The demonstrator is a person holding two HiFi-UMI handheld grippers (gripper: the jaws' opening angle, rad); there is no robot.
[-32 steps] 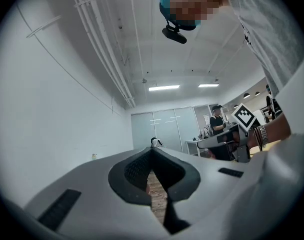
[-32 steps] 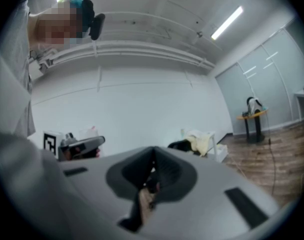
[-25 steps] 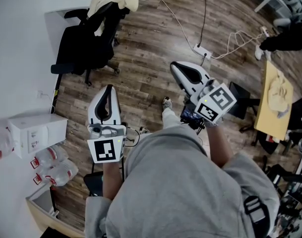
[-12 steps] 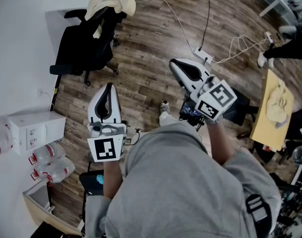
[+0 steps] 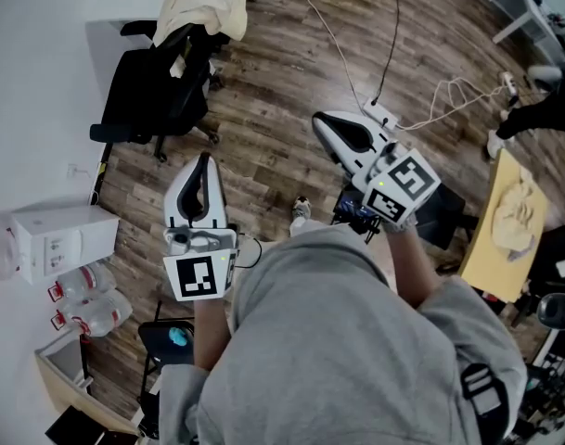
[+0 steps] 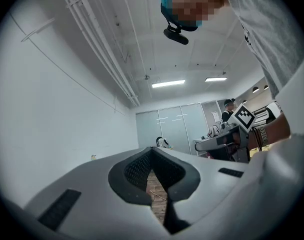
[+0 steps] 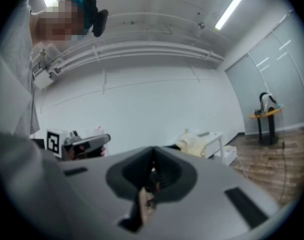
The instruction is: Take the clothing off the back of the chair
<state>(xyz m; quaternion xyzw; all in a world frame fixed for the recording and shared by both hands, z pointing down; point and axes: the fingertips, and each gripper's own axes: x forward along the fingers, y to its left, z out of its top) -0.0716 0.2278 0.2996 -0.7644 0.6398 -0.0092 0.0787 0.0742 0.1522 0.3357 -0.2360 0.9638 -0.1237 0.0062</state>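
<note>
A black office chair (image 5: pixel 157 86) stands at the upper left of the head view, by the white wall. Cream clothing (image 5: pixel 203 3) is draped over its back. My left gripper (image 5: pixel 204 159) is held level over the wood floor, well short of the chair, its jaws shut with nothing between them. My right gripper (image 5: pixel 317 121) is level too, further right, also shut and empty. The right gripper view looks past the shut jaw tips (image 7: pixel 152 150) to the cream clothing (image 7: pixel 194 143) far off. In the left gripper view the tips (image 6: pixel 152 150) meet.
A white box (image 5: pixel 55 241) and water bottles (image 5: pixel 87 309) lie at the left wall. A power strip (image 5: pixel 379 114) with cables crosses the floor ahead. A yellow table (image 5: pixel 491 239) with a cloth on it stands right, and a black stool (image 5: pixel 449 207) next to it.
The floor has slid under me: the power strip and the yellow table sit lower in the head view. Both grippers keep their pose and stay shut.
</note>
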